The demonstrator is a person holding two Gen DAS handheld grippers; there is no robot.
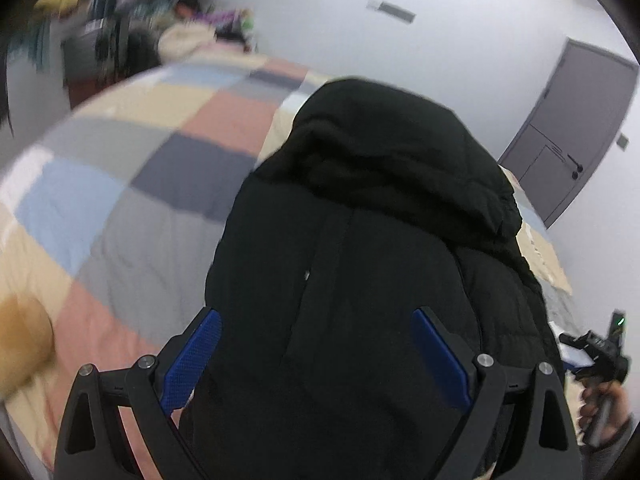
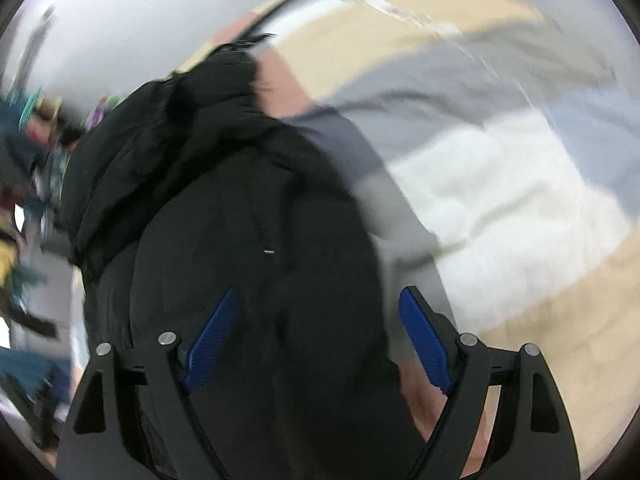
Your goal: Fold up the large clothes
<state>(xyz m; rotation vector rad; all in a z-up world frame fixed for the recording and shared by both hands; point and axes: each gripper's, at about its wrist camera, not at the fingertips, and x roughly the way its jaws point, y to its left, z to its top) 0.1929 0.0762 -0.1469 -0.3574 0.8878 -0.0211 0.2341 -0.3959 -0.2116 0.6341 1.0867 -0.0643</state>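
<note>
A black hooded puffer jacket (image 1: 372,220) lies on a patchwork quilt (image 1: 120,184), hood at the far end. My left gripper (image 1: 316,316) is open above the jacket's near part, its blue pads wide apart and nothing between them. The same jacket (image 2: 240,220) fills the middle of the blurred right wrist view. My right gripper (image 2: 320,296) is open over the jacket's near right edge, nothing held. The right gripper also shows in the left wrist view (image 1: 596,356), in a hand at the far right edge.
The quilt (image 2: 500,184) covers a bed with coloured squares. A grey door (image 1: 576,128) is in the white wall at the right. Cluttered clothes and bags (image 1: 132,24) stand at the back left. A tan paper sheet (image 1: 540,248) lies beside the jacket.
</note>
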